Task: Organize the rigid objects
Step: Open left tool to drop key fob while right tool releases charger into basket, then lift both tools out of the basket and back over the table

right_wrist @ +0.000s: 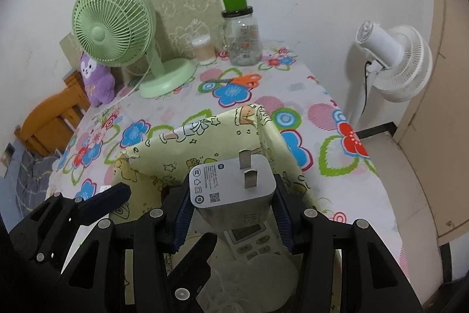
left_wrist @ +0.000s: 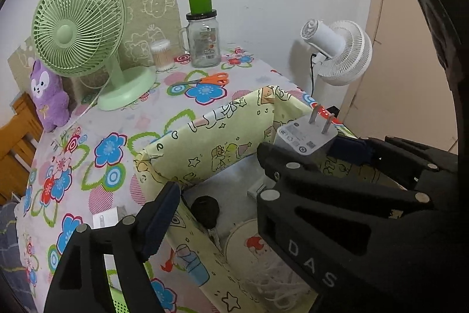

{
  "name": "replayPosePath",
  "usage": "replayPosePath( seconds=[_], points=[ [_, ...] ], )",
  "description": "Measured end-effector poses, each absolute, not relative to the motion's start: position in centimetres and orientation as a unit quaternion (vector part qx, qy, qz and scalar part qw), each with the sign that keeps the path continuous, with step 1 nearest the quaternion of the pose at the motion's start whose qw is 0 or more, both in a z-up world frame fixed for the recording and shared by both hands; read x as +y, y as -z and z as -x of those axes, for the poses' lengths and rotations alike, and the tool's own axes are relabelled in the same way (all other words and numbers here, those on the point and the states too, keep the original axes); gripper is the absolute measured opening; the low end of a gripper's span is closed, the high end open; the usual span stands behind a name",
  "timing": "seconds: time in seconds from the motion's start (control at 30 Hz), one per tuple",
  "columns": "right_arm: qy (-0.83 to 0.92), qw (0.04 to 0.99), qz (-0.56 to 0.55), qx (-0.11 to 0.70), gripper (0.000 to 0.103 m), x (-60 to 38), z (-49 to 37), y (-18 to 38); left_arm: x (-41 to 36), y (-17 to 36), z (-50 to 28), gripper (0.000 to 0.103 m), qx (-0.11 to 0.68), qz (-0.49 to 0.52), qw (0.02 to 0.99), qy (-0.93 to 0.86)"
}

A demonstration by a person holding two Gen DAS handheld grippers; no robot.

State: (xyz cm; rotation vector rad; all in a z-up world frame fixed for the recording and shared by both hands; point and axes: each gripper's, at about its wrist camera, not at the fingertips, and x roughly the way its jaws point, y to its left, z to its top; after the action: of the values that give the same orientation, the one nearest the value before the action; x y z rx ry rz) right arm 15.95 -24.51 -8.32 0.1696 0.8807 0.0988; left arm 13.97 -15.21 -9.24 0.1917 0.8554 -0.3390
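At the desk's [right_wrist: 164,113] left edge sits a purple plush [right_wrist: 95,78], then a green fan [right_wrist: 117,25], a cotton-swab jar [right_wrist: 202,49], a glass mug [right_wrist: 241,37] and orange scissors [right_wrist: 243,80] — open flowered cloth lies between them and the yellow box [right_wrist: 205,134]. The left tool [left_wrist: 234,225] hangs spread wide, holding nothing, one finger outside the box's near wall. The right tool [right_wrist: 231,217] clamps a white charger [right_wrist: 231,189], prongs up, above the box. Only the right wrist view shows a remote [right_wrist: 252,239] inside; only the left shows a black key fob [left_wrist: 205,210]. A white fan [right_wrist: 392,63] stands beyond the right edge.
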Motion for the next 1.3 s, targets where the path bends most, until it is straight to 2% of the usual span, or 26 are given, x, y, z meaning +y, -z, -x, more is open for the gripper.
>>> replayPosePath(
  seconds=[0.1,0.37,0.53,1.3],
  points=[
    [-0.043,0.897,-0.085,0.431,0.054,-24.6,-15.9,8.5,-15.3,9.3,-14.0,0.083,0.412,-0.096,0.892,0.16],
    [-0.038,0.906,-0.079,0.415,0.07,-24.7,-14.9,7.8,-15.2,8.7,-13.4,0.083,0.409,-0.1,0.894,0.152],
    [-0.039,0.91,-0.082,0.404,0.082,-24.7,-13.6,7.2,-14.8,8.1,-12.7,0.09,0.406,-0.094,0.898,0.141],
    [-0.031,0.931,-0.069,0.357,0.096,-23.2,-7.5,4.1,-13.1,5.4,-7.5,0.093,0.373,-0.099,0.913,0.131]
  ],
)
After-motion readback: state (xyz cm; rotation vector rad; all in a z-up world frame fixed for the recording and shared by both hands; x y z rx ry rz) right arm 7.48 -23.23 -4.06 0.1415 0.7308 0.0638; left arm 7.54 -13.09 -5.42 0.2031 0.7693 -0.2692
